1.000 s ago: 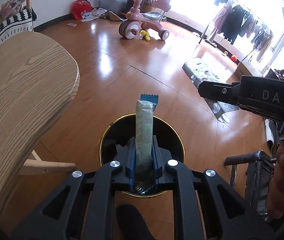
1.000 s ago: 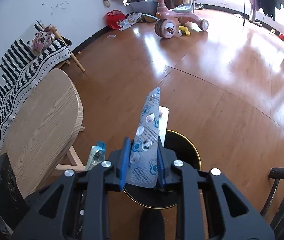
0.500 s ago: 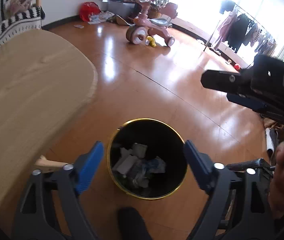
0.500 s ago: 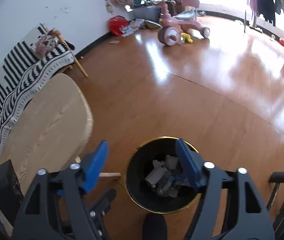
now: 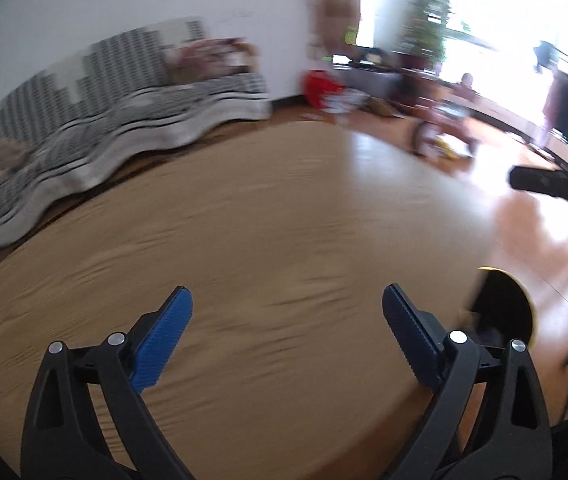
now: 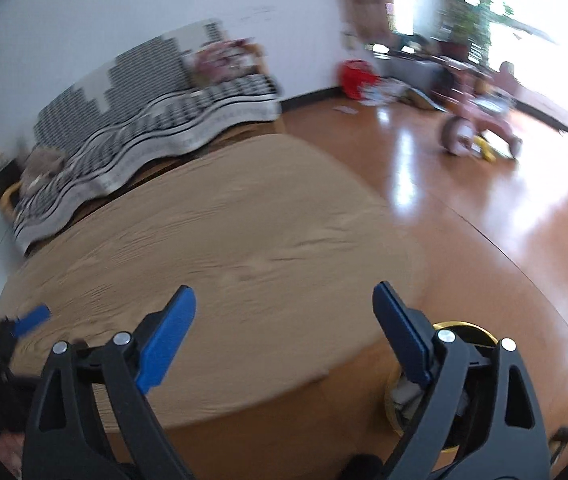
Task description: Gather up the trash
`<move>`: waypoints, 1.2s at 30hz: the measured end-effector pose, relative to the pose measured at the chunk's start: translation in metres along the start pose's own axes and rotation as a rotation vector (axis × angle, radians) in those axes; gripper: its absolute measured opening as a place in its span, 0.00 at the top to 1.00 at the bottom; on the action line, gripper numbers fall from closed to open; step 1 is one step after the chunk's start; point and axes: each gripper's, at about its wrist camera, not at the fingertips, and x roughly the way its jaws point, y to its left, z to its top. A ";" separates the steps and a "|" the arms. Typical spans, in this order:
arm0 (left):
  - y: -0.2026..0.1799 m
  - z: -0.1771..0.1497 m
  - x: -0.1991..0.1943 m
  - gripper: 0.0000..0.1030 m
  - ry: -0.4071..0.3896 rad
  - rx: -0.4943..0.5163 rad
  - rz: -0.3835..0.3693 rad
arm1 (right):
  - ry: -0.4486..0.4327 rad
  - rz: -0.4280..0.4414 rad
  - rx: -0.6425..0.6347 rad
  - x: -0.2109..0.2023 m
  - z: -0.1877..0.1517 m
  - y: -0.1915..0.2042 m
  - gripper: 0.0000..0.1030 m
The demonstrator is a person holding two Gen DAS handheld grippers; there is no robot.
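At the far left a striped blanket (image 5: 131, 120) lies over the furniture by the wall, and in front of it the round wooden table (image 5: 275, 240) fills both views, with no litter showing on it, though motion blur could hide a small scrap. The left gripper (image 5: 284, 312) hangs over the tabletop, jaws wide apart and holding nothing; the right gripper (image 6: 284, 312) is spread just as wide and empty, above the table's near edge. Further right, on the floor just beside the table, stands the gold-rimmed bin (image 6: 464, 330), upright with its mouth facing up and crumpled trash inside; those pieces are too hidden to give a long axis or heading. The likely risk is misjudging through the blur: overlooking a leftover wrapper, or knocking a jaw on the table's rim.
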 end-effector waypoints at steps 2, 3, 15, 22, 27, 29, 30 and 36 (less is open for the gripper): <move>0.045 -0.010 -0.012 0.10 -0.003 -0.067 0.056 | 0.002 0.032 -0.054 0.009 0.001 0.043 0.16; 0.065 -0.015 -0.018 0.10 -0.008 -0.099 0.075 | 0.002 0.049 -0.072 0.012 0.001 0.061 0.16; 0.207 -0.066 -0.066 0.09 -0.015 -0.299 0.301 | 0.048 0.172 -0.288 0.065 -0.018 0.243 0.15; 0.230 -0.077 -0.072 0.09 -0.023 -0.325 0.312 | 0.083 0.183 -0.346 0.087 -0.031 0.280 0.15; 0.232 -0.075 -0.068 0.09 -0.021 -0.327 0.307 | 0.084 0.180 -0.344 0.088 -0.032 0.276 0.15; 0.234 -0.073 -0.066 0.09 -0.018 -0.332 0.299 | 0.088 0.179 -0.338 0.088 -0.033 0.273 0.15; 0.233 -0.074 -0.065 0.09 -0.016 -0.336 0.294 | 0.087 0.178 -0.337 0.088 -0.033 0.272 0.15; 0.230 -0.073 -0.063 0.09 -0.013 -0.338 0.293 | 0.081 0.187 -0.340 0.083 -0.032 0.268 0.15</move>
